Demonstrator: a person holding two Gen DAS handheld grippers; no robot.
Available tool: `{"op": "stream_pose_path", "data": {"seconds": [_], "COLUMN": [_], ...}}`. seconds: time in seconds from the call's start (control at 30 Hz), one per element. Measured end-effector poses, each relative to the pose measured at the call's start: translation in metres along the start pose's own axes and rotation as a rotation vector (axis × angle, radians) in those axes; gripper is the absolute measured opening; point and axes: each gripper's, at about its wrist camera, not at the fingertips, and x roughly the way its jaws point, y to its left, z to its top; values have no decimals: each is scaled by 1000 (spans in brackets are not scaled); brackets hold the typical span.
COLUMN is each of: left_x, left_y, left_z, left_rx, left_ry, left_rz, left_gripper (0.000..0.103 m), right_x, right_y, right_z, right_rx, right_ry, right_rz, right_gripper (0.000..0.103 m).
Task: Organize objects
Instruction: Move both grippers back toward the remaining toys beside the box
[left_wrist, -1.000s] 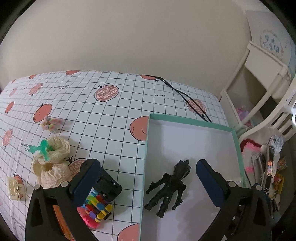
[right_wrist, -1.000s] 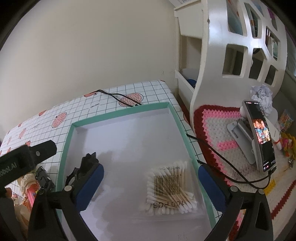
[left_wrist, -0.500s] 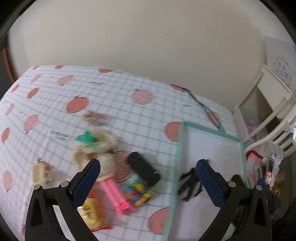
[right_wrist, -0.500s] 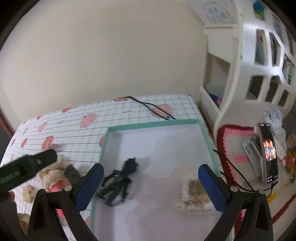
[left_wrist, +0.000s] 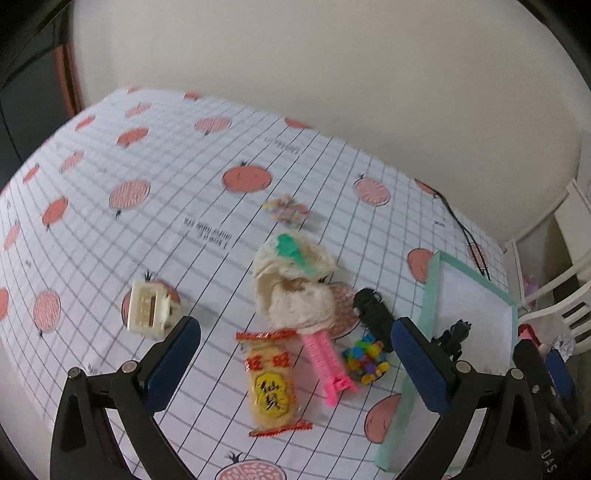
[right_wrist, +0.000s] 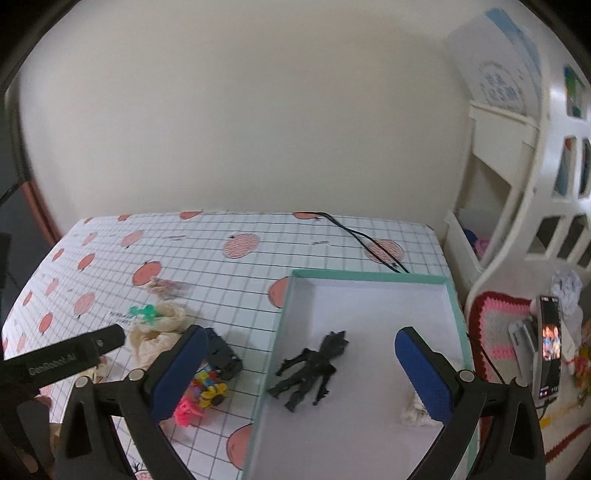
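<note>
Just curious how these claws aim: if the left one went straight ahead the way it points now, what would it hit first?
Most likely the snack packet lying between the open left claw's tips, or the pink comb beside it; depth is hard to judge.

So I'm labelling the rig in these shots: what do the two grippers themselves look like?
Both look alike: black plastic arms with round silver screws, each finger ending in a flat blue pad. The left gripper appears in the right wrist view as a black bar with white lettering. The right gripper matches it. No cables or sleeves show on them.
</note>
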Motion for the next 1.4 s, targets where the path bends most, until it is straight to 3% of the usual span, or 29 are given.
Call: {"op": "stream_pose_path", "data": {"seconds": [0.27, 0.33, 0.43, 0.67, 0.9, 1.4], "left_x": [19, 25, 34, 50, 66, 78], "left_y": [24, 27, 28, 21, 24, 29], "left_z": [-15, -17, -21, -27, -30, -30], "left_rx": [-45, -51, -49, -22, -49, -75], "left_ry": [110, 130, 163, 201, 252, 276], "left_rz": [3, 12, 15, 25, 14, -1], "left_gripper": [101, 100, 89, 81, 81, 78], "right_x": [6, 10, 23, 40, 54, 78], "right_y": [36, 42, 46, 44, 58, 67], "right_z": [-7, -12, -18, -23, -33, -49], "right_rx": [-109, -130, -133, -100, -162, -176], "right_ry": [53, 70, 118, 165, 223, 302], "right_rz": [65, 73, 86, 132, 145, 182], "right_gripper": [95, 87, 78, 75, 73, 65]}}
